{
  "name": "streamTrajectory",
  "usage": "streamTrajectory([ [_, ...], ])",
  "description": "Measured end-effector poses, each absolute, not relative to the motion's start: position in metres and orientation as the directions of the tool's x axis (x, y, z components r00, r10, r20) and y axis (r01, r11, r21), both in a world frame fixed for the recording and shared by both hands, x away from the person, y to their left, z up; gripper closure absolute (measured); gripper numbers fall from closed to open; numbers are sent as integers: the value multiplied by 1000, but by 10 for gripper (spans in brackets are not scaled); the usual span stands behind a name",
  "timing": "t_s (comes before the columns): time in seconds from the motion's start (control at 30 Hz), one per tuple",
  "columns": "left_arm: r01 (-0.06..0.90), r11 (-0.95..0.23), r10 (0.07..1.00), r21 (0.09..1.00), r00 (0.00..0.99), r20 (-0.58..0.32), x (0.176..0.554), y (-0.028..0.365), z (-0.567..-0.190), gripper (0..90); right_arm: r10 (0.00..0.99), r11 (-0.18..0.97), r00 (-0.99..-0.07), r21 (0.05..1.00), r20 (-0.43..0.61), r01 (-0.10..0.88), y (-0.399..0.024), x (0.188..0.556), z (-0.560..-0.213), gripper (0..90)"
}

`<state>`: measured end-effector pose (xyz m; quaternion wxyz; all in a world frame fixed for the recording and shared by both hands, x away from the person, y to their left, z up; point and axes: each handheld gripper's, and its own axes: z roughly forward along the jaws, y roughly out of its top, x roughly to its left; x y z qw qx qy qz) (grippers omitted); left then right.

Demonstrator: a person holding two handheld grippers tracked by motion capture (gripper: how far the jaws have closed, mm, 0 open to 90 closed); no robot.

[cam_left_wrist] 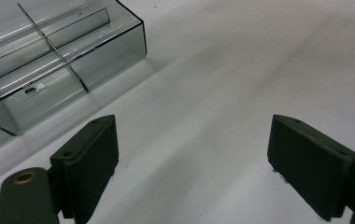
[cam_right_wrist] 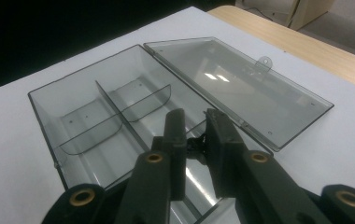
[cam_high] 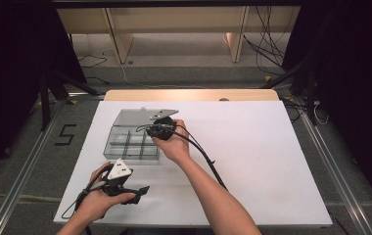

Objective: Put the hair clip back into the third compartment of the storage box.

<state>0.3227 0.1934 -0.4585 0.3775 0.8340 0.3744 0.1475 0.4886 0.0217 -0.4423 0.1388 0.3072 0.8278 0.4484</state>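
In the high view, you hold the right gripper [cam_high: 163,128] over the clear plastic box [cam_high: 125,145], which lies on the white board [cam_high: 252,156] left of the middle, with its lid [cam_high: 132,116] folded open and flat on the far side. Your right hand [cam_high: 173,144] is above the right end of the box. Your left gripper [cam_high: 142,190] is near the front edge of the board, just in front of the box and apart from it, and it points to the right. In the left gripper view, the two black jaws stand wide apart with only the bare white board [cam_left_wrist: 222,93] between them; the gripper is open and holds nothing. A corner of the clear plastic box [cam_left_wrist: 49,60] with its thin dividers is at the upper left, near the left jaw but not touching it. In the right gripper view, the right gripper [cam_right_wrist: 195,135] has its jaws drawn close together, with a narrow gap, above a compartment of the clear plastic box [cam_right_wrist: 87,116]. Something small and dark sits between the jaws, but I cannot tell what it is or whether it belongs to the gripper. The lid [cam_right_wrist: 241,88] lies open beyond the jaws, joined to the box along its long edge.
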Motion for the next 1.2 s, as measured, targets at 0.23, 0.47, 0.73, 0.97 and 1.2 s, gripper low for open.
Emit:
streamTrajectory([
  [0.23, 514, -434, 737, 740, 675, -37, 323, 194, -458, 159, 638, 415, -769, 820, 46, 394, 25, 492, -447, 794],
  [0.47, 514, -435, 736, 740, 676, -37, 323, 193, -459, 159, 645, 415, -763, 816, 48, 402, 26, 495, -449, 794],
  [0.73, 518, -433, 738, 738, 673, -39, 323, 194, -459, 159, 646, 427, -762, 805, 48, 413, 28, 497, -453, 791],
  [0.97, 516, -433, 739, 739, 673, -36, 323, 195, -458, 159, 652, 428, -757, 802, 45, 417, 30, 499, -456, 782],
  [1.2, 516, -433, 738, 739, 673, -38, 323, 194, -459, 159, 659, 428, -751, 800, 41, 420, 32, 498, -459, 696],
])
